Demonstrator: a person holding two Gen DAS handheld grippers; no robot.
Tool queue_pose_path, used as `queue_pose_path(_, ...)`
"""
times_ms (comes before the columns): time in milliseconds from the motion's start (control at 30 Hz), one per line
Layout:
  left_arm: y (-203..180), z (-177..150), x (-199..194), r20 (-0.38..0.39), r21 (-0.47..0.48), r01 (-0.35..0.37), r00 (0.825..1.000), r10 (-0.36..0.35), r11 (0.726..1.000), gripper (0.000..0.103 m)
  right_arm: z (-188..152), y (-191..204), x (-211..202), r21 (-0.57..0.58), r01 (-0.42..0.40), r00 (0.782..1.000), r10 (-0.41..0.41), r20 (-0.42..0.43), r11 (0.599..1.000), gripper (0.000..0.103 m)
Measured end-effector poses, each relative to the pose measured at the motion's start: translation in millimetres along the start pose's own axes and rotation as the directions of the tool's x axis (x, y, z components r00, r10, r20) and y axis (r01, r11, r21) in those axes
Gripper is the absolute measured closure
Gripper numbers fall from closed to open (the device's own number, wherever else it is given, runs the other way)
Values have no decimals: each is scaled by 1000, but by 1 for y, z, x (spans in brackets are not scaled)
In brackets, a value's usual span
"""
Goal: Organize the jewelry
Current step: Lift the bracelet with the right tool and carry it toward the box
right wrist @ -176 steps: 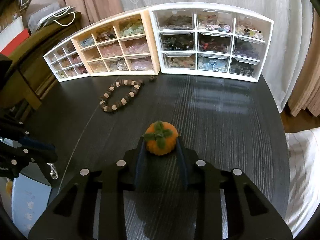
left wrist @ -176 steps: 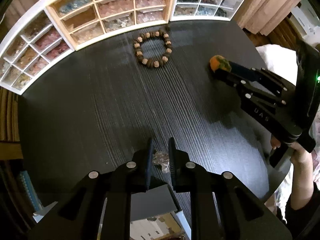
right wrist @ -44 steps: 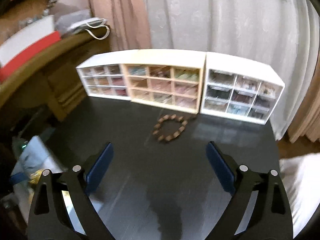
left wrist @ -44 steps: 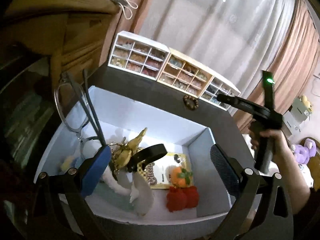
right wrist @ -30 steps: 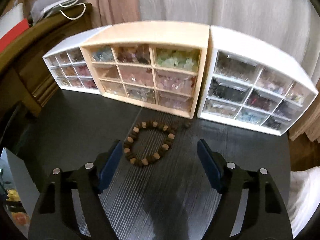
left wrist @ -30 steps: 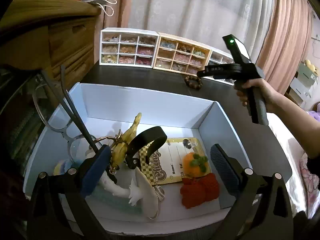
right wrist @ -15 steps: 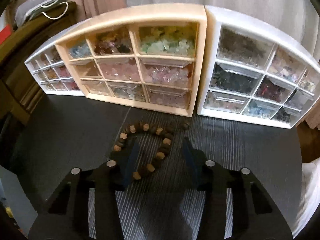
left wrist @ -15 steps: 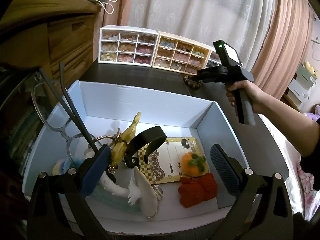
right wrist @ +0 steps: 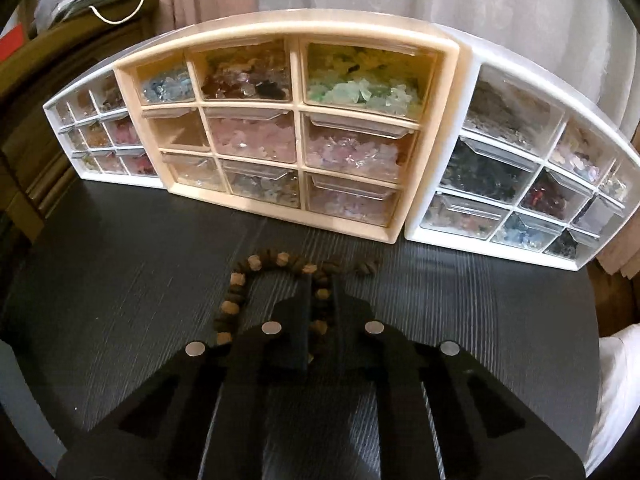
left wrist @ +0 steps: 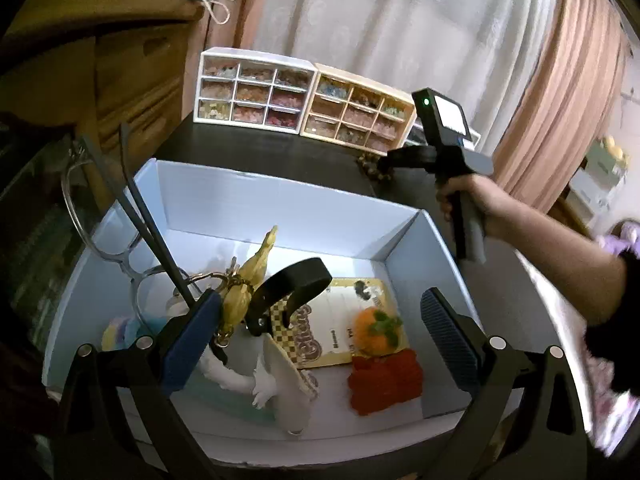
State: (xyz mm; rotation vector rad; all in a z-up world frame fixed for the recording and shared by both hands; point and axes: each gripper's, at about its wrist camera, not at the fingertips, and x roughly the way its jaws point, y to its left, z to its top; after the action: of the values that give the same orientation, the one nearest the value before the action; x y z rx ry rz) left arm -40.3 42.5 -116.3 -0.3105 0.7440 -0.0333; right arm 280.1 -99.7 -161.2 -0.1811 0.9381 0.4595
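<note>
Brown wooden bead bracelet (right wrist: pixel 244 286) on dark table, right hand-held gripper (right wrist: pixel 322 292) clenched on it, left hand-held gripper (left wrist: pixel 320 332) released

Occlusions and cut-offs, both wrist views

Right gripper (right wrist: pixel 322 300) fingers cover the near arc of the bead bracelet (right wrist: pixel 240 292); contact between pads and beads can't be confirmed. White organizer (right wrist: pixel 520 184) beyond the right finger is cut by the frame edge. In the left view the person's forearm (left wrist: pixel 560 256) blurs out.
</note>
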Motion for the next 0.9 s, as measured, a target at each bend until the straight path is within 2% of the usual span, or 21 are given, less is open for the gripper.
queue_pose_path(67,4,3,-4,-1,-43,39,999,-39,998,4,0,-1,-3,20,-17,1000,17,1,1000,93)
queue_pose_path(167,10,7,-11,14,-96,66,998,-65,993,4,-2,-1,-17,26,-1,1000,0,28,1000,93)
queue_pose_path(433,14,8,-30,44,-123,19,999,-14,992,4,5,-5,-63,31,-6,996,4,88,1000,93)
queue_pose_path(633,9,11,-42,71,-102,-18,997,25,995,4,10,-10,-100,-1,-31,991,30,132,1000,93)
queue_pose_path(800,1,12,-50,79,-104,-31,996,39,994,4,-6,-9,-136,-37,-61,986,66,155,997,93)
queue_pose_path(900,-2,12,-51,84,-133,-2,996,14,991,4,-21,-1,-161,-80,-87,981,100,167,993,93)
